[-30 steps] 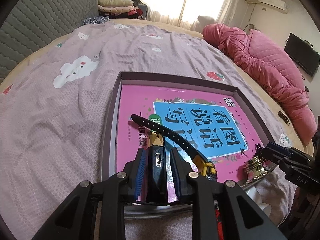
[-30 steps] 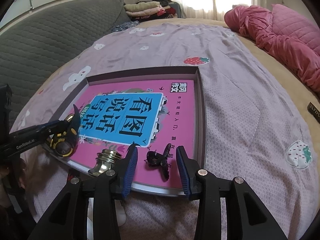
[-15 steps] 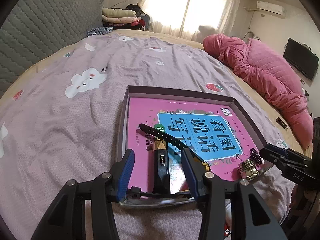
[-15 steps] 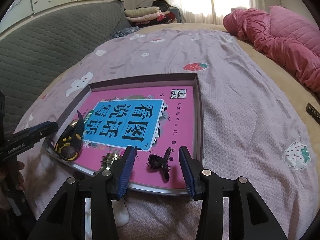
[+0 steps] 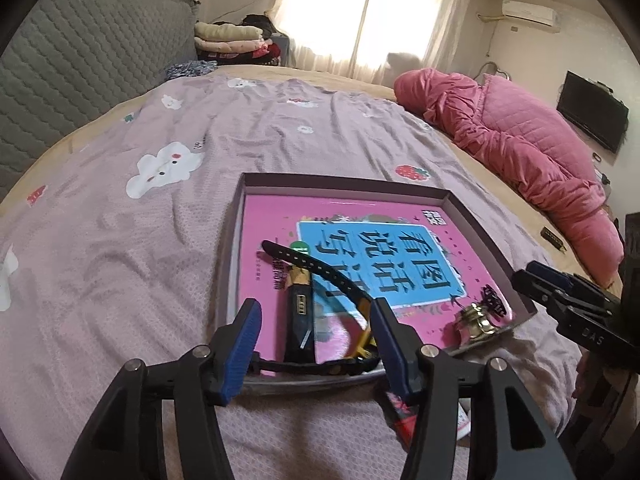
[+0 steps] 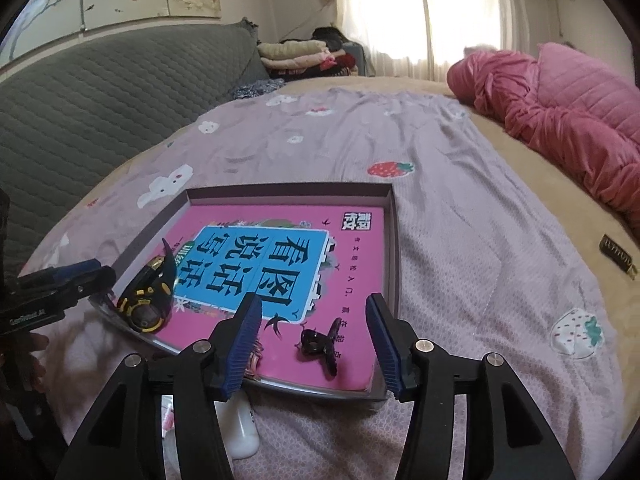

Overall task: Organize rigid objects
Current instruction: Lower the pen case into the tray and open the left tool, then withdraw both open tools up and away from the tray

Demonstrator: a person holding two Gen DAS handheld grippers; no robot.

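both our grippers have let go and backed off a little. a second ago the left gripper (image 5: pixel 316 344) pinched the black tool (image 5: pixel 299 322); now its jaws are opening, spread either side of it, not touching. the right gripper (image 6: pixel 314 338) is opening too, the clip (image 6: pixel 320 342) lying free between its jaws. so both placements look done. in the tray (image 5: pixel 472 216) we count one book (image 6: pixel 280 264), one tool, one tape measure (image 6: pixel 146 298), one brass piece (image 5: pixel 476 320), one clip.
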